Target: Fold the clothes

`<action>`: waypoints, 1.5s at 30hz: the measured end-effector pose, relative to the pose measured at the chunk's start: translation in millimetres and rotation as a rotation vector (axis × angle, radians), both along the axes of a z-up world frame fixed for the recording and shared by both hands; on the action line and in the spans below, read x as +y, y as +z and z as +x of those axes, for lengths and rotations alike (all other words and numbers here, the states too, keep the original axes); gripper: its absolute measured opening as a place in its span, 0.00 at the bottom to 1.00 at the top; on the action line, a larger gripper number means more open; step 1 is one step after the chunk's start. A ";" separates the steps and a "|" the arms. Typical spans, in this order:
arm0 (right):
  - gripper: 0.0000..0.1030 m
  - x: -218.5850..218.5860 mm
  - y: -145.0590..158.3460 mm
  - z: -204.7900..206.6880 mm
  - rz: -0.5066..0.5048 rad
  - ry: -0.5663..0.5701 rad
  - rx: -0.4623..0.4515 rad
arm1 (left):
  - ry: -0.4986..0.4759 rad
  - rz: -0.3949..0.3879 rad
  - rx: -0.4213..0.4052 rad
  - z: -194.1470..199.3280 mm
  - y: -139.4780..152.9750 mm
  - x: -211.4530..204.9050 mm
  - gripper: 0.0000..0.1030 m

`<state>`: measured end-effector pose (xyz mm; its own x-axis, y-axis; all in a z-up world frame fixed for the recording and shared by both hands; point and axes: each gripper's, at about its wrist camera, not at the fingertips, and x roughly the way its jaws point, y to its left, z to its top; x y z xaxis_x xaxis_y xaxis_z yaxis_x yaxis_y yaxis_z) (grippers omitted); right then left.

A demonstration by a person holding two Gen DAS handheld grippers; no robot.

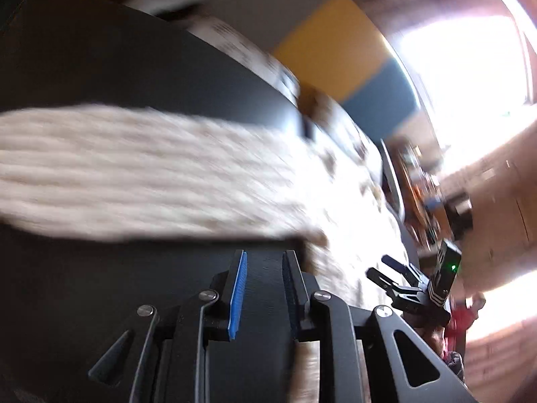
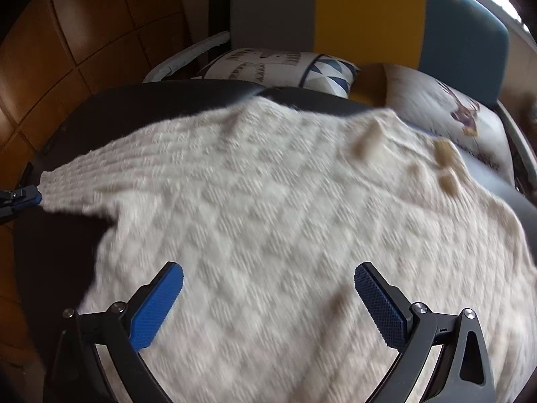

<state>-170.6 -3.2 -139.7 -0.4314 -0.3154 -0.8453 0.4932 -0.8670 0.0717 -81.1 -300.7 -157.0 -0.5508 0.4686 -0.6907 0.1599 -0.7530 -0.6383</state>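
A cream knitted sweater (image 2: 268,201) lies spread flat on a black table (image 2: 167,100), with one sleeve (image 2: 84,174) stretched out to the left. In the left wrist view the sleeve (image 1: 134,168) is a blurred band across the table (image 1: 100,67). My left gripper (image 1: 265,253) sits just beside the sleeve's edge. Its fingers are a narrow gap apart, with only dark table between them. From the right wrist view the left gripper (image 2: 32,196) is at the cuff end. My right gripper (image 2: 268,268) hovers wide open over the sweater's body, holding nothing; the left view also shows this right gripper (image 1: 378,265).
Behind the table stands a seat with a grey, yellow and blue backrest (image 2: 369,10) and two printed cushions (image 2: 268,63) (image 2: 446,110). Brown tiled floor (image 2: 67,33) lies to the left. A bright window (image 1: 470,84) glares at the right.
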 end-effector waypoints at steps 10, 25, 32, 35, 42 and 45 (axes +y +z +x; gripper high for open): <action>1.00 59.6 -13.7 32.7 0.067 -0.065 0.012 | -0.107 -0.049 -0.099 -22.3 -13.0 91.8 0.17; 1.00 104.9 -20.5 46.9 0.006 -0.168 0.033 | 0.004 -0.244 -0.058 -3.0 20.5 136.5 0.21; 1.00 132.1 -8.4 96.7 -0.062 -0.199 0.013 | -0.160 -0.314 -0.008 -1.1 20.2 225.9 0.22; 1.00 154.3 -17.5 112.4 -0.026 -0.230 -0.004 | -0.230 -0.343 0.014 -0.3 20.0 264.2 0.22; 1.00 175.5 -23.0 126.8 0.020 -0.247 0.024 | -0.207 -0.285 -0.006 -2.4 2.6 266.5 0.19; 1.00 180.4 -17.3 126.9 -0.032 -0.248 0.016 | -0.228 -0.309 -0.015 -5.4 3.5 268.6 0.20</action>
<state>-43.7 177.3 -156.9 -0.5122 -0.2250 -0.8289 0.2670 -0.9590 0.0954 -86.5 -32.1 -153.5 -0.4450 0.3463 -0.8259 -0.0260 -0.9268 -0.3746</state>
